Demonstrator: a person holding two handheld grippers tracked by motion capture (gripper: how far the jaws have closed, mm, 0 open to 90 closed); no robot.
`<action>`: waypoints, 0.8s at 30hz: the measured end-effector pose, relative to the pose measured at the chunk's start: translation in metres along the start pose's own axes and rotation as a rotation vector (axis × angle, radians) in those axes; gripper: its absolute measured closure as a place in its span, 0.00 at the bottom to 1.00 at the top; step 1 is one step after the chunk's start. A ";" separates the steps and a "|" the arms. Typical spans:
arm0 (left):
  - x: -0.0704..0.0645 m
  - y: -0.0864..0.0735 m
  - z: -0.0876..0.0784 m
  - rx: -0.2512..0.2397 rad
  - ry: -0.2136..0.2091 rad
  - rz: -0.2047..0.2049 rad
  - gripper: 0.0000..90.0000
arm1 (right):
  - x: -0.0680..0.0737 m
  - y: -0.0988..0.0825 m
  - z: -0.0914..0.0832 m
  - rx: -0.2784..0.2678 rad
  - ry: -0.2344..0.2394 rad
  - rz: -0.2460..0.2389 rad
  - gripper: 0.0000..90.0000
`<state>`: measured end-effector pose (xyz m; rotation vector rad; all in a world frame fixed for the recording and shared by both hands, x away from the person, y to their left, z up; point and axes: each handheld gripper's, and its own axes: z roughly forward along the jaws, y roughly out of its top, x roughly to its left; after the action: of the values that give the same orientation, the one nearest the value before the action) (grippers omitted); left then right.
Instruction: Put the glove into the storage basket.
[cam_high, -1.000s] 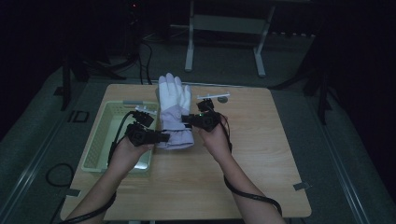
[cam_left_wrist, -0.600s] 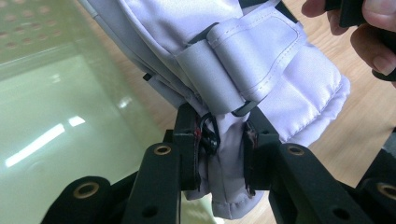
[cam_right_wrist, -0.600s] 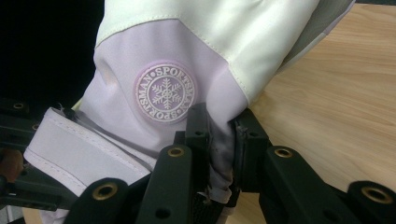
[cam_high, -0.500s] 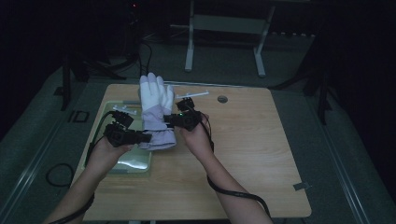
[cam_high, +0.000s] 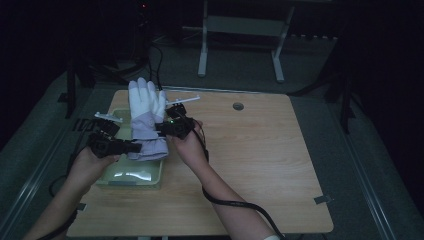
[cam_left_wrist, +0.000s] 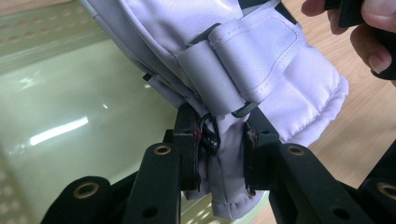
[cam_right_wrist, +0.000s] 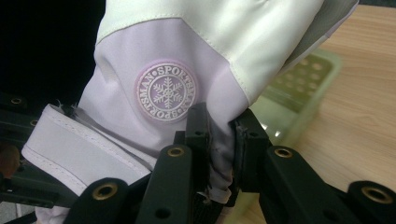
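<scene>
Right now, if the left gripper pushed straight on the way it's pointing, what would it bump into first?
The left gripper already pinches the cuff of the glove, so the glove is first. Beyond it, probably the person's right hand with the right gripper, though depth is unclear.

The counter (cam_high: 260, 165) was a square slab of light wood grain with rounded corners, standing on a grey floor (cam_high: 370, 165). A small round grommet hole (cam_high: 238, 106) sat near its far edge, about midway across. A pale green tray (cam_high: 150, 176) with a perforated wall lay directly on the counter along its left side; its glossy bottom caught a streak of light. A thin white strip (cam_high: 182, 100) showed near the far edge, left of the hole; whether it rested on the wood could not be told. The right half of the counter was bare wood.
</scene>
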<state>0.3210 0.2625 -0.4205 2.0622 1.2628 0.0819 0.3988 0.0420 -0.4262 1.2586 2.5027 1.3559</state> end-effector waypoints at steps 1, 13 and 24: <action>0.003 -0.002 -0.002 0.002 0.001 -0.004 0.80 | 0.003 0.001 0.004 0.003 0.001 0.001 0.87; 0.039 -0.023 -0.013 0.050 -0.004 -0.028 0.80 | 0.031 -0.002 0.041 0.029 0.005 -0.002 0.87; 0.058 -0.054 0.026 0.092 -0.054 -0.108 0.80 | 0.023 -0.029 0.074 0.144 -0.047 0.009 0.87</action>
<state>0.3208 0.3101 -0.4897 2.0549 1.3644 -0.0828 0.3929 0.0998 -0.4853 1.3116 2.6062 1.1509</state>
